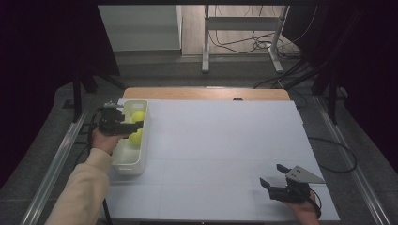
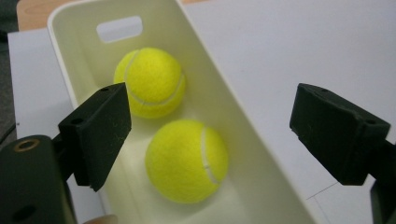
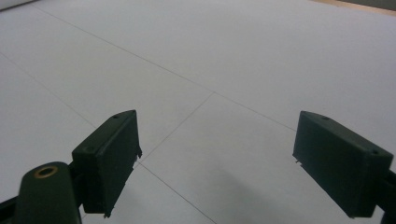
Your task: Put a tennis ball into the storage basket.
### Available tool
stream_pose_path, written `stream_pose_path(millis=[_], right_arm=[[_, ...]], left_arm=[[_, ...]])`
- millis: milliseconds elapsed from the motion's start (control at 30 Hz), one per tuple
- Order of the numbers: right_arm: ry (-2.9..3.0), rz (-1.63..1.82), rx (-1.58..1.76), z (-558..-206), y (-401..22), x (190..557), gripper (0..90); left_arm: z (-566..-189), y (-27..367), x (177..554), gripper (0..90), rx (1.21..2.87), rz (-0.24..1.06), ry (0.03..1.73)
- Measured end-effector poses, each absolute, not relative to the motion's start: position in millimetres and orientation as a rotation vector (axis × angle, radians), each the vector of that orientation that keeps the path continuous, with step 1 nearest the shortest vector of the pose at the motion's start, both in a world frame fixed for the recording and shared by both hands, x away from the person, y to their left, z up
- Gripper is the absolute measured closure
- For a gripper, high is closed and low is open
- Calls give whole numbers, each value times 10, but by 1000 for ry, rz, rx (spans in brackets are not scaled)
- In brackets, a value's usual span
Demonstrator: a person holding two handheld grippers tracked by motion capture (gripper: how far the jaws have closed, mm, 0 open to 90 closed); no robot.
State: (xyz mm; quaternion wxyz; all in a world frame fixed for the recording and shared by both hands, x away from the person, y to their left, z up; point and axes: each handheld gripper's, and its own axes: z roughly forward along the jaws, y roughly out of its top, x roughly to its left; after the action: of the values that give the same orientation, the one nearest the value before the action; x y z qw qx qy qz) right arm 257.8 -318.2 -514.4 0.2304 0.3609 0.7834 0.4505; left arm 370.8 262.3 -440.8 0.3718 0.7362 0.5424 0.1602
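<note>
Left tongs (image 2: 210, 135) spread directly above the nearer tennis ball (image 2: 187, 160) in the bin (image 2: 261, 154); right tongs (image 1: 274, 178) spread far across the desk (image 1: 225, 140).

The high view looks forward and down from above the person's side onto the white-topped counter (image 1: 225, 150), far enough back to take in the floor beyond it. The left gripper view rides close over the long cream plastic bin (image 2: 261, 186), looking down along its black jaws at two yellow felt tennis balls (image 2: 187, 161); the high view shares that bin (image 1: 141, 154) at its left. The right gripper view looks low and near across bare white counter (image 3: 233, 60).
</note>
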Motion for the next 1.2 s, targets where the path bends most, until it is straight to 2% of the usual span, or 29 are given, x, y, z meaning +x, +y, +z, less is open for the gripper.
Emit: stream_pose_path(millis=[600, 800, 1200], right_arm=[[2148, 1243, 992, -5141, -3181, 2573, 148], [2124, 1250, 979, -5121, -3183, 2554, 151], [2131, 1251, 974, -5126, -3179, 2552, 152]], left_arm=[[-4211, 2525, 3391, 137, 1817, 453, 1199], [-4197, 2438, 3245, 138, 1769, 379, 1124], [-4224, 2108, 2968, 137, 1796, 345, 948]])
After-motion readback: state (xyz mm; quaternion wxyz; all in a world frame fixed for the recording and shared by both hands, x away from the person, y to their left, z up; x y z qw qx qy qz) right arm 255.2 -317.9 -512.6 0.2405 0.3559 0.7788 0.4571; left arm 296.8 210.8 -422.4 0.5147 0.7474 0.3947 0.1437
